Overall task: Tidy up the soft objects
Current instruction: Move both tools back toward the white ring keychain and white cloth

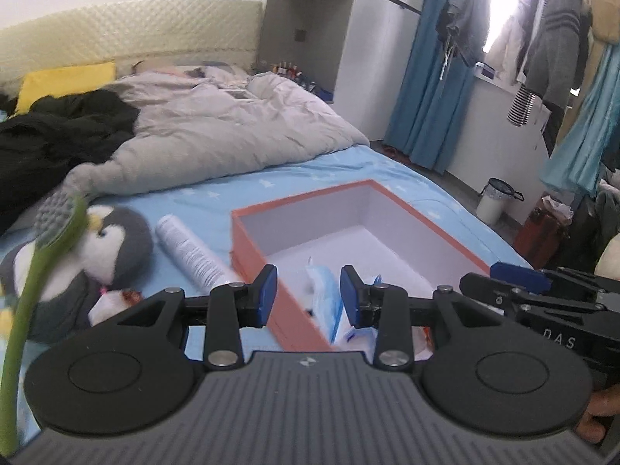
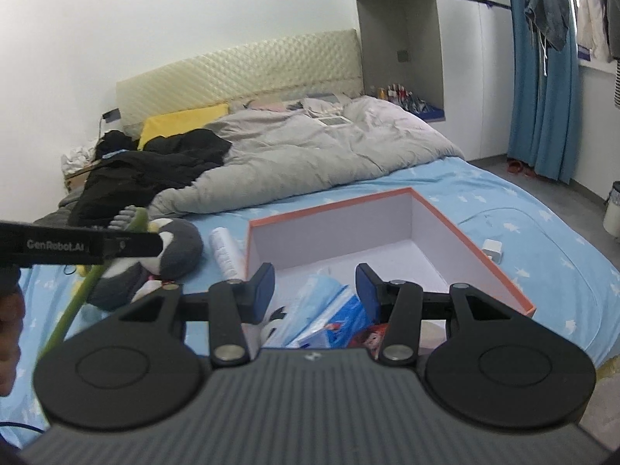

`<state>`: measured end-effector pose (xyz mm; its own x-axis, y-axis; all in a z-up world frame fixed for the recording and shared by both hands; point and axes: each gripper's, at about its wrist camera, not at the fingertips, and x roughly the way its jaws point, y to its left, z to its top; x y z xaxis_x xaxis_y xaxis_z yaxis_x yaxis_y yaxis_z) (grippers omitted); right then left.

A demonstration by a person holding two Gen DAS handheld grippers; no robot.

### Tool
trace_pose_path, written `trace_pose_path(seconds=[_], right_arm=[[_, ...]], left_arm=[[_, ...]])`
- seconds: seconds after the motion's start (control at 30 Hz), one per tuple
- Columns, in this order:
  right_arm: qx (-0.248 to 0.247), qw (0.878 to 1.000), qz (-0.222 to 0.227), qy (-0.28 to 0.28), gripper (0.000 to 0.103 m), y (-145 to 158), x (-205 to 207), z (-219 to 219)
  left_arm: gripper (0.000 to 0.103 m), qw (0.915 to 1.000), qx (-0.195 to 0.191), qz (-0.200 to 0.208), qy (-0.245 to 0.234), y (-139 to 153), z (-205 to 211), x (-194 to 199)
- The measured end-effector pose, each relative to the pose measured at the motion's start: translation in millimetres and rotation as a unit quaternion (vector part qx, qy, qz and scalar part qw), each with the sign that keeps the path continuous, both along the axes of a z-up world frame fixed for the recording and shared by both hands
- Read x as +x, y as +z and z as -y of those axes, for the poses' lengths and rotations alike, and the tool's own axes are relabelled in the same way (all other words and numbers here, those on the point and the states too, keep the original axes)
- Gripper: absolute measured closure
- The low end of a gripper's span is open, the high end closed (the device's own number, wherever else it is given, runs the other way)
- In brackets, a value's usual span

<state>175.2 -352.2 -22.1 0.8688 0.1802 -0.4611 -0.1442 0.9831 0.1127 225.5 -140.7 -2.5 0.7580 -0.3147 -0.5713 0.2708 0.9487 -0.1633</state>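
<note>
Two grippers, left (image 1: 309,294) and right (image 2: 316,292), jaws parted, seemingly empty, above orange box (image 1: 254,248) on bed (image 1: 217,190)

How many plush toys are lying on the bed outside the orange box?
1: a grey-and-white penguin plush lies on the blue sheet, left of the orange box. Others may be hidden.

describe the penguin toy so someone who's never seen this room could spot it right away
Start at the open orange box on the blue star sheet. Left of it lies a white tube, and just past that tube is the penguin toy. It is the only plush thing there: round, dark grey, with a white face.
</note>
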Motion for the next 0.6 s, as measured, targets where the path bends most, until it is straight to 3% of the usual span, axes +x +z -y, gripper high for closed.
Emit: trace_pose_path(seconds=[0.17,0.3,0.47,0.6], right_arm=[[-0.005,1.000,0.016,0.014,0.054,2.2,-18.4,-23.4],[-0.003,1.000,0.010,0.025,0.054,-2.0,-33.2,-43.8],[0.011,0.999,-0.001,0.039,0.054,-10.6,-49.1,-62.5],[-0.008,0.999,0.001,0.034,0.054,-17.3,-61.9,-79.5]], left_arm=[[0.062,0.9998,0.010,0.014,0.006,-0.1,-22.2,-37.9],[0.062,0.9997,-0.007,0.007,0.020,-5.0,-48.6,-64.9],[0.062,0.9986,-0.016,0.003,0.050,-10.0,-78.7,-90.6],[0.062,0.9962,-0.026,-0.001,0.084,-10.9,-99.3,-103.7]])
